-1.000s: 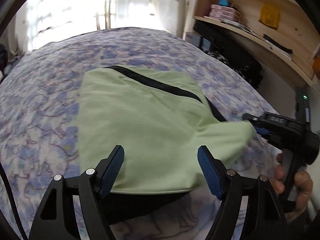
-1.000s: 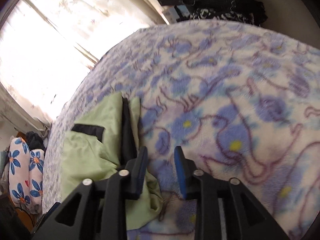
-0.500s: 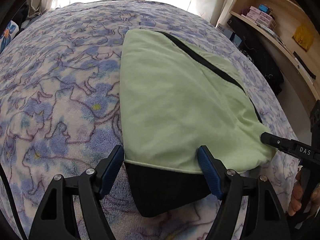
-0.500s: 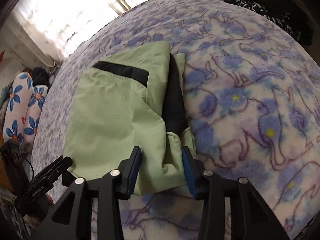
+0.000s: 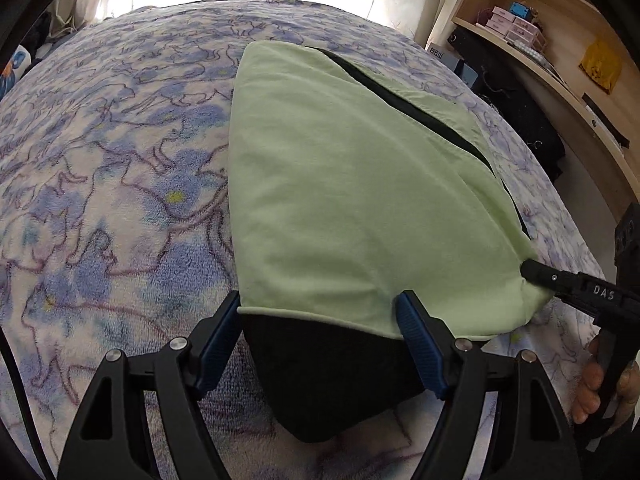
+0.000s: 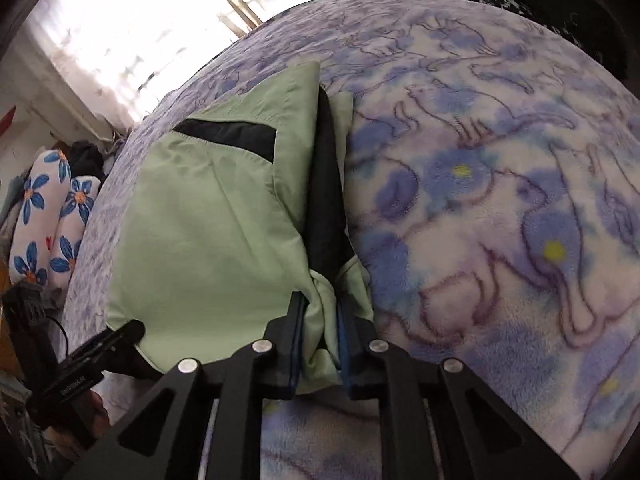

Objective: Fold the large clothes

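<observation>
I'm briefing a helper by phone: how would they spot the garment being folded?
Find the bed with the blue flowered blanket. On it lies one pale green garment, folded, with black trim; nothing else on the blanket is plain green.

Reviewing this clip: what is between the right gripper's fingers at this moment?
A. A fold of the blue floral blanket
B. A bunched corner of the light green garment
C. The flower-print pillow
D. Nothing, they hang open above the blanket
B. In the right wrist view the right gripper, whose jaws have just been closing, pinches a bunched corner of the green garment lying on the floral blanket.
</observation>
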The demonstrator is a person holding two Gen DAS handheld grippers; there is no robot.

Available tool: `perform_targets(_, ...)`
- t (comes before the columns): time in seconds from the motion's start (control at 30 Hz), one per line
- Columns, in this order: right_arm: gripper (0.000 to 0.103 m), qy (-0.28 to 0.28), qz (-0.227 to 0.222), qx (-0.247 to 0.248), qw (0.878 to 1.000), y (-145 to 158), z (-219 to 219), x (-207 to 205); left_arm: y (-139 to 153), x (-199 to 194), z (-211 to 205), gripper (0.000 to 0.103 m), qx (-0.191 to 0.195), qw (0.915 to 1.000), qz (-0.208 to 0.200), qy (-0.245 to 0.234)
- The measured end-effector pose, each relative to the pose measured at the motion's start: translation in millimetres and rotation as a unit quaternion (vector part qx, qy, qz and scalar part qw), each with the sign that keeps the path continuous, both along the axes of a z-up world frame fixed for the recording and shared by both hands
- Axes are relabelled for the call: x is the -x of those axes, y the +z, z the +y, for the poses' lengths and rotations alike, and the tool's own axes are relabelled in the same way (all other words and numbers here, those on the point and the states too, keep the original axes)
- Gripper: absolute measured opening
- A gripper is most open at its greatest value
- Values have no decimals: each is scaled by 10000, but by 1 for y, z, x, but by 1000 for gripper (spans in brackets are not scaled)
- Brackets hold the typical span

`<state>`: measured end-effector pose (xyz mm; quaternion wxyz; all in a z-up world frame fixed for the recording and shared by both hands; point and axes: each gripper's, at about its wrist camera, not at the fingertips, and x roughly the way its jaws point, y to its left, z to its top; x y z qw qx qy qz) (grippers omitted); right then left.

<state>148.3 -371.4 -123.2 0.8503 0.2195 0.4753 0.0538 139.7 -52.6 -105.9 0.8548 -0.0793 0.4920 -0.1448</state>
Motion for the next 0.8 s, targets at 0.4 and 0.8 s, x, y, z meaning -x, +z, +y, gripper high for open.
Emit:
perform_targets(0.4, 33, -32, 24, -421, 9991, 18, -3, -88, 31, -60, 15, 76, 156, 9996, -213, 45)
perform_targets(0.8, 1, 259, -280, 247, 9990, 17, 5, -130, 12, -85, 6, 76, 42, 9999, -157, -48)
